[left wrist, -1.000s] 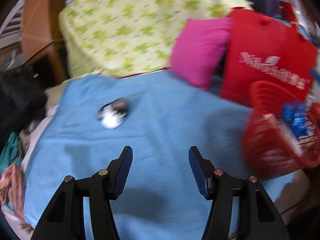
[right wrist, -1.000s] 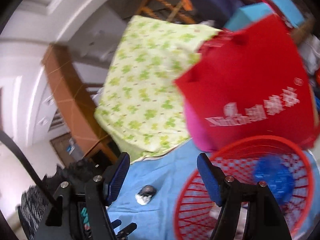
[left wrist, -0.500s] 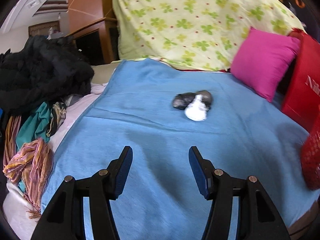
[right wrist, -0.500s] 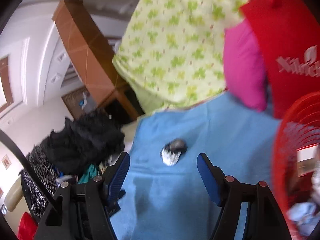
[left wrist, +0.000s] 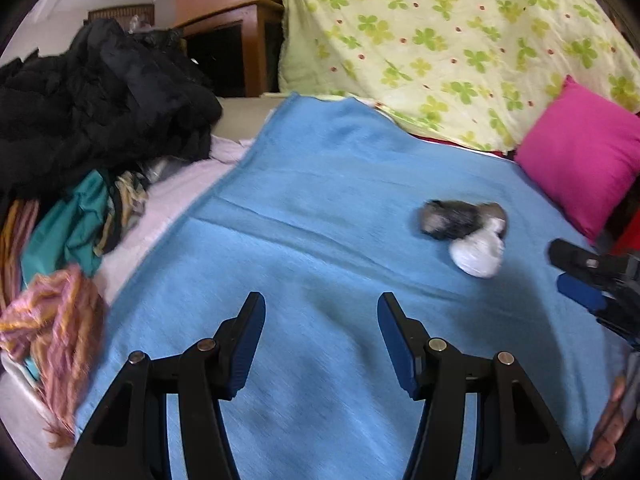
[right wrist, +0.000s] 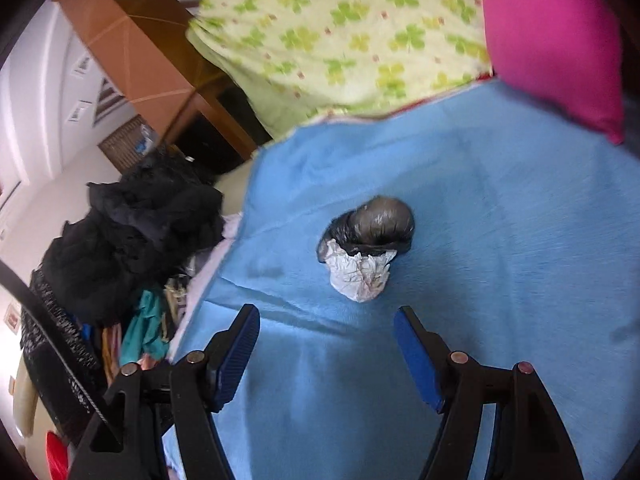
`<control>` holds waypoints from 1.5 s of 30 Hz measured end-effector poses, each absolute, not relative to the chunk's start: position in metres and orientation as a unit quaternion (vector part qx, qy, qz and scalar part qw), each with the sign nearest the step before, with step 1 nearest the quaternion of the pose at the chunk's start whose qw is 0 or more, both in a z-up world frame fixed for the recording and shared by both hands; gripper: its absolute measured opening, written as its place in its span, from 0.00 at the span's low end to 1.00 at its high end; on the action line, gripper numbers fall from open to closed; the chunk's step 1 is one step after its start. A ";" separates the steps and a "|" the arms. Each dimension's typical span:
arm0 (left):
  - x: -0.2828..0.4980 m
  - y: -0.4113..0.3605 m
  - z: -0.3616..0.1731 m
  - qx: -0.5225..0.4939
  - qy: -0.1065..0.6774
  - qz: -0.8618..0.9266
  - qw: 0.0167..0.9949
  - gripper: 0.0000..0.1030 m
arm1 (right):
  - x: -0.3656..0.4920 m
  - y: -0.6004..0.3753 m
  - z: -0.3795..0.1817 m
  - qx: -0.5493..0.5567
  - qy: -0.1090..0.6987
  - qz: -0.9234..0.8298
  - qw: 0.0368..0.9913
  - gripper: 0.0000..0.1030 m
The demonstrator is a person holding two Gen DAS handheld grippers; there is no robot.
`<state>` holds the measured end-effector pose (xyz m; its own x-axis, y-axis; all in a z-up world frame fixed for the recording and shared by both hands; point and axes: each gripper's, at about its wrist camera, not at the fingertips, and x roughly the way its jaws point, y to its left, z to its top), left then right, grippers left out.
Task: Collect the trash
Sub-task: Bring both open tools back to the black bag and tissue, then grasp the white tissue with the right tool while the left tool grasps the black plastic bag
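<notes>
— Since a second ago, what moved?

— Both views swung off the red basket; my right claw (right wrist: 326,330) came down toward the crumpled trash (right wrist: 366,250) on the bed's blue blanket (right wrist: 500,208).

— Claws?

— Both spread, pinching nothing. My left claw (left wrist: 321,320) hung over bare blanket, trash off to its right, near the pink pillow (left wrist: 580,158).

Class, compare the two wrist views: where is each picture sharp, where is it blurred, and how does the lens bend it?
Left wrist view: trash bundle smeared by motion blur, scarf too; edges bowed. Right wrist view: crumpled paper fairly crisp, quilt soft; dark corners.
</notes>
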<state>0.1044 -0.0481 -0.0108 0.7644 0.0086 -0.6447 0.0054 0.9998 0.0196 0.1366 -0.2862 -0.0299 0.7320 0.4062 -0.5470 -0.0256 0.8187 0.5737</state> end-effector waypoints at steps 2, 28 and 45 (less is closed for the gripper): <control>0.111 -0.043 -0.013 0.005 0.346 0.006 0.938 0.58 | 0.157 -0.280 -0.040 0.282 0.357 0.113 0.883 0.71; 0.185 -0.117 -0.007 0.025 0.321 -0.141 0.936 0.75 | 0.046 -0.329 -0.012 0.280 0.352 0.050 0.892 0.28; 0.290 -0.169 -0.049 -0.075 0.408 -0.208 0.886 0.78 | 0.055 -0.335 -0.024 0.216 0.382 0.062 0.896 0.28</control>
<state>0.2901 -0.1694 -0.0494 0.5810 -0.4296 -0.6913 0.3078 0.9022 -0.3020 0.0553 -0.3349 -0.0241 0.6999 0.2767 -0.6585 0.0543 0.8986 0.4353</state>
